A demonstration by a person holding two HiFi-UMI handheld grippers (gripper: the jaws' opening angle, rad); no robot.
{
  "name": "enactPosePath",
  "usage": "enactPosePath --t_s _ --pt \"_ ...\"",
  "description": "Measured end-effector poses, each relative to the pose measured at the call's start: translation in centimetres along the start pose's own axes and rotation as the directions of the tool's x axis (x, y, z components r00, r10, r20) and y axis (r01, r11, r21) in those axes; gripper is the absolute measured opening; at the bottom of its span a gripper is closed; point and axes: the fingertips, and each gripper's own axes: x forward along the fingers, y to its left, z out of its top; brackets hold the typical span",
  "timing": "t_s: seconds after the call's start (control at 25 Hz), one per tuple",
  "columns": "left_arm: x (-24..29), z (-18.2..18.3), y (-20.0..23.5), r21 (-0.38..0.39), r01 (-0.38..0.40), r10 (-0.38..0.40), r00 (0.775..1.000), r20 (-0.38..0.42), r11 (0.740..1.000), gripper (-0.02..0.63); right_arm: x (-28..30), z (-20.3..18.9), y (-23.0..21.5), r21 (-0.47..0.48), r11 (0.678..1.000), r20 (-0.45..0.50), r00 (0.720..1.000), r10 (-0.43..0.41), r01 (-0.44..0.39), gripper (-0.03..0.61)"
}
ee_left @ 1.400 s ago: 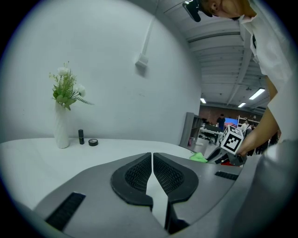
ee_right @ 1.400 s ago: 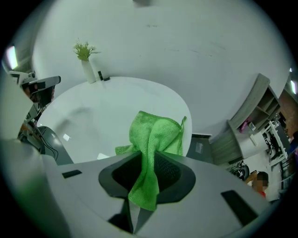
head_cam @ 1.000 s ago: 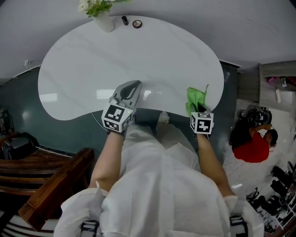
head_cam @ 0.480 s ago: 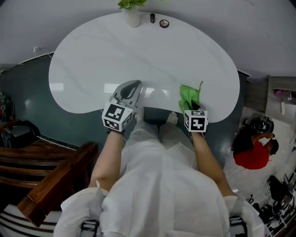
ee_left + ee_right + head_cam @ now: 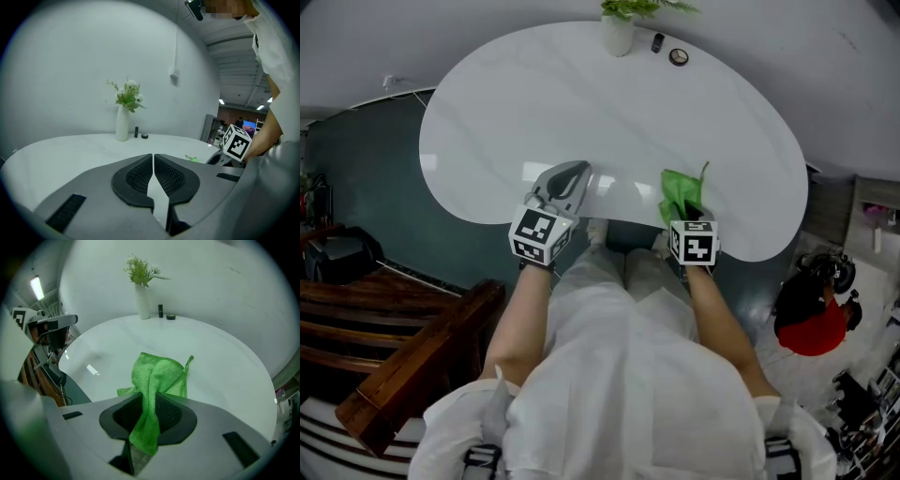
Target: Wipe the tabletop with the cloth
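Leftward along the table [image 5: 487,112] edge went my right gripper [image 5: 147,420], clamped on a bunched fold of soft, light cloth [image 5: 157,373]; left gripper [image 5: 153,161] closed, empty

My left forearm [image 5: 520,319] and right forearm [image 5: 719,323] reach forward side by side. My left gripper [image 5: 569,178] points a little below level toward the far side, jaws pressed together on nothing. My right gripper [image 5: 686,216] tilts steeply down, jaws clamped on the green cloth [image 5: 680,190].

Vase [image 5: 617,36] far on table [image 5: 534,103], cloth [image 5: 680,195] at near edge, right of left claw [image 5: 571,173]
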Motion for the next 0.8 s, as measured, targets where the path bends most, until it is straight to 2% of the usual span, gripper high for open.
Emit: enactPosePath --t_s 0.28,0.52,0.8 --pt "-2.9 -0.6 4.4 -0.009 -0.018 0.018 1.000 0.005 1.000 0.018 2.0 2.7 6.6 -0.093 0.994 -0.012 0.998 0.055 -0.056 0.081" --pt "-4.9 -0.3 8.4 0.000 -0.033 0.033 0.999 0.027 0.999 0.018 3.8 4.9 12.0 -0.203 0.973 -0.023 0.994 0.102 -0.105 0.081" --pt "-7.4 -0.9 11.9 0.003 -0.043 0.043 0.998 0.035 0.999 0.018 5.0 6.7 16.8 -0.275 0.949 -0.031 0.988 0.149 -0.152 0.081"
